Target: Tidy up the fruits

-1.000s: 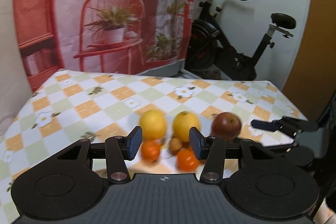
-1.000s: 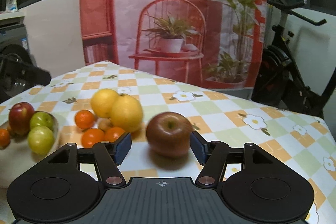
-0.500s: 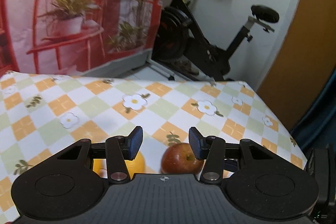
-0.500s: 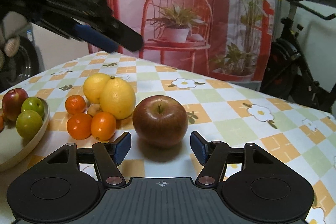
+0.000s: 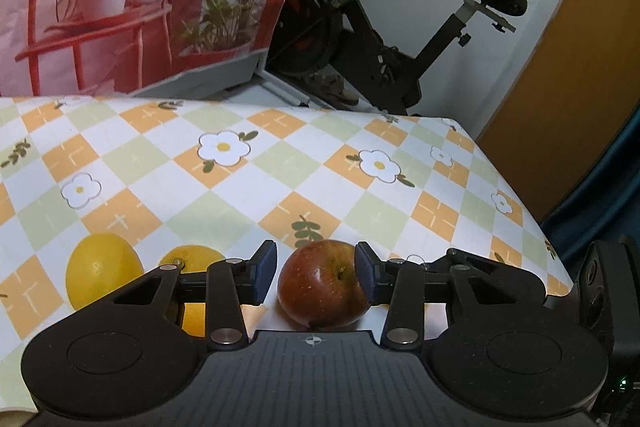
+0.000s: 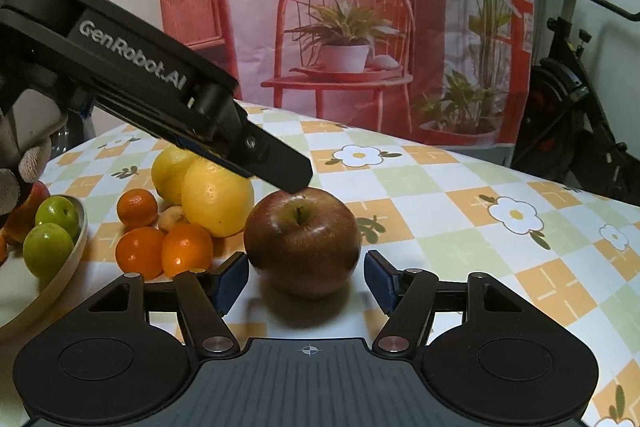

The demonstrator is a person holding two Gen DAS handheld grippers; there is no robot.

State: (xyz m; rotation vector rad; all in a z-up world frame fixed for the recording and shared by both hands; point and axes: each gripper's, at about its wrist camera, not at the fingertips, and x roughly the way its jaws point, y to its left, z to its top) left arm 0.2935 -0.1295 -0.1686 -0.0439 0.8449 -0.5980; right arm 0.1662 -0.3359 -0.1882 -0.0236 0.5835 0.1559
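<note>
While both views show the apple (image 5: 324, 285), only the right shows the bowl (image 6: 60, 267).

Warm, dim indoor light is falling from above, throwing a soft shadow under the red apple (image 6: 302, 241) and glinting off its skin. Both fisheye views are bowing hard at the edges, corners are darkening, and the backdrop (image 6: 360, 7) is staying fairly sharp.

The left gripper (image 5: 315, 275) has its jaws closing around a red apple (image 5: 320, 285) on the checked, flowered surface (image 5: 280, 163); two yellow citrus fruits (image 5: 105, 269) lie left.
</note>
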